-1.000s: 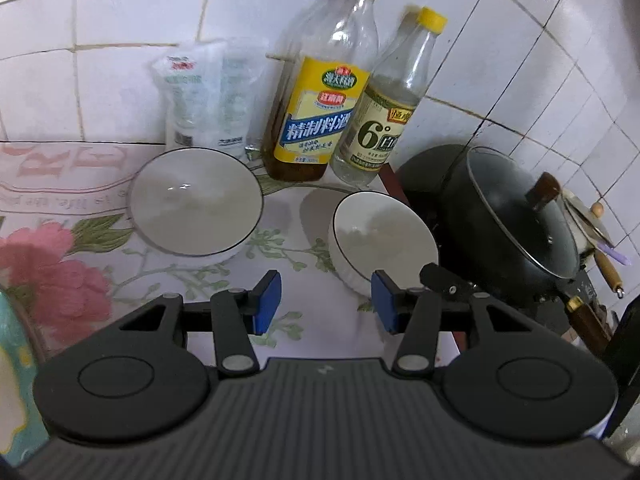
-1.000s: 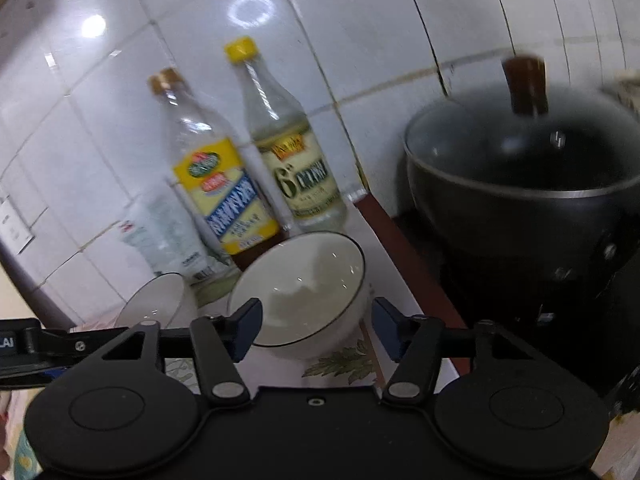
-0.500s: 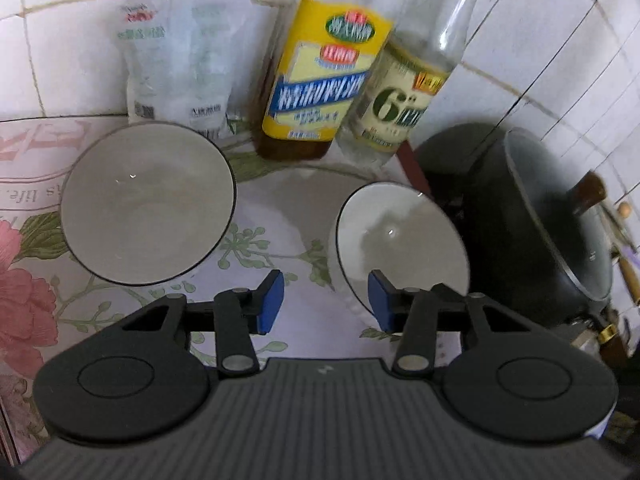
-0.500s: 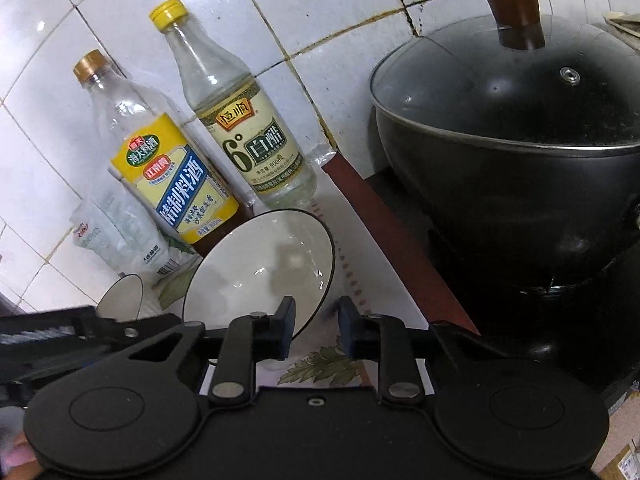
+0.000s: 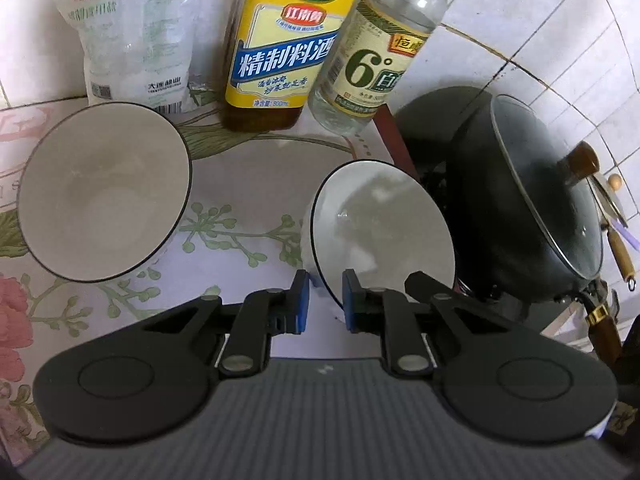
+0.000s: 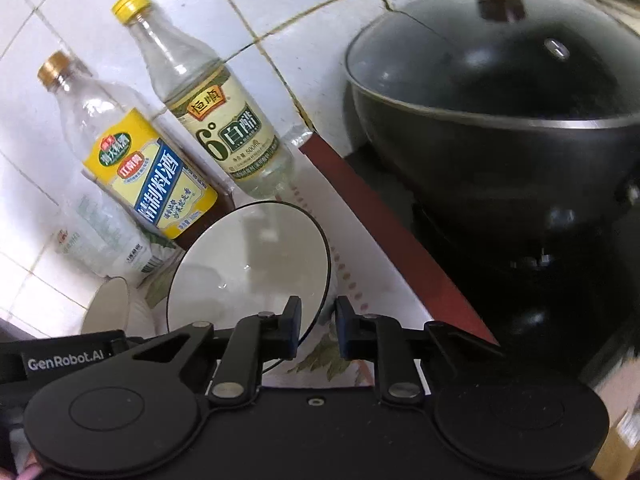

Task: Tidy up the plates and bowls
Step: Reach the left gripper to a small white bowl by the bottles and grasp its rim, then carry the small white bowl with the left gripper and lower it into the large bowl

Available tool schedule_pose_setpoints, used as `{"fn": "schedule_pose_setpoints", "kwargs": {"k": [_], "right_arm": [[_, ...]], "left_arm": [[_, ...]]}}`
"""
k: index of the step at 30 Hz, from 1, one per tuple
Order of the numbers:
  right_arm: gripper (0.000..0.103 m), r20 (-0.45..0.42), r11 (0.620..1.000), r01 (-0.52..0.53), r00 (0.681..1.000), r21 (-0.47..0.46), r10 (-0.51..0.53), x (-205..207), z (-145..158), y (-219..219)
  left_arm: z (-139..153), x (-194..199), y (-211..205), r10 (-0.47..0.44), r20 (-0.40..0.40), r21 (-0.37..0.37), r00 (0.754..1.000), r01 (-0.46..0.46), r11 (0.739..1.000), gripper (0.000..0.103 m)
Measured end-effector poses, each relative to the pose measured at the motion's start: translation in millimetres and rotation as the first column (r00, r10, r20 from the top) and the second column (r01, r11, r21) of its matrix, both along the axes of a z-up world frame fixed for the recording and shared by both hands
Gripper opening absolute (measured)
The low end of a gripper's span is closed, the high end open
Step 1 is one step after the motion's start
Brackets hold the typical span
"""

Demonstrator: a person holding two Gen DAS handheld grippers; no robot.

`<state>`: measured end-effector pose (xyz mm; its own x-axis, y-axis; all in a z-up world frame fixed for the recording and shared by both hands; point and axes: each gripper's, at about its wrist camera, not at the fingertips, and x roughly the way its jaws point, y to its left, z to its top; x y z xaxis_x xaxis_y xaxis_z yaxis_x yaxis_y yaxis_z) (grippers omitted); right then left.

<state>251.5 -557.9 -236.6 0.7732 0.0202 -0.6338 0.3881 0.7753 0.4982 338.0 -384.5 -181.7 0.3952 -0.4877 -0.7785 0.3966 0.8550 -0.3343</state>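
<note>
Between both our claws sits one bowl point(image 5: 380, 220): left gripper point(image 5: 323, 300) and right gripper point(image 6: 317, 326) have just closed, apparently clamping its rim.

The left wrist view is taken from close above the flowered tablecloth point(image 5: 248, 184), looking steeply down along the gripper fingers toward the tiled wall point(image 5: 520, 20). The right wrist view is taken lower and flatter, from the side of the lidded wok point(image 6: 500, 128). The near black-rimmed bowl point(image 5: 384, 224) point(image 6: 248, 268), both bottles and the wok are shared by the two views.
</note>
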Motion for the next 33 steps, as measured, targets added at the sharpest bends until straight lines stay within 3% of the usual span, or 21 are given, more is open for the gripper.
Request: {"fn": "schedule_pose_setpoints", "kwargs": {"k": [9, 18, 21, 28, 33], "right_arm": [[0.022, 0.014, 0.999, -0.044, 0.999, -0.021, 0.044, -38, 26, 25], [0.022, 0.077, 0.993, -0.113, 0.991, -0.018, 0.114, -84, 50, 49], [0.022, 0.102, 0.99, -0.137, 0.985, -0.011, 0.138, -96, 57, 57], [0.022, 0.131, 0.98, -0.197, 0.971, -0.029, 0.199, -122, 73, 80], [0.022, 0.146, 0.976, -0.211, 0.965, -0.043, 0.215, -138, 85, 100]], "left_arm": [[29, -44, 22, -0.028, 0.068, 0.095, 0.997, 0.021, 0.995, 0.015], [57, -94, 58, 0.019, 0.102, 0.124, 0.995, -0.032, 0.992, 0.015], [62, -106, 73, 0.052, 0.082, 0.118, 0.995, -0.062, 0.991, 0.015], [81, -141, 107, 0.089, 0.113, 0.099, 0.99, -0.1, 0.99, 0.015], [95, -160, 124, 0.068, 0.144, 0.11, 0.987, -0.084, 0.99, 0.015]]}}
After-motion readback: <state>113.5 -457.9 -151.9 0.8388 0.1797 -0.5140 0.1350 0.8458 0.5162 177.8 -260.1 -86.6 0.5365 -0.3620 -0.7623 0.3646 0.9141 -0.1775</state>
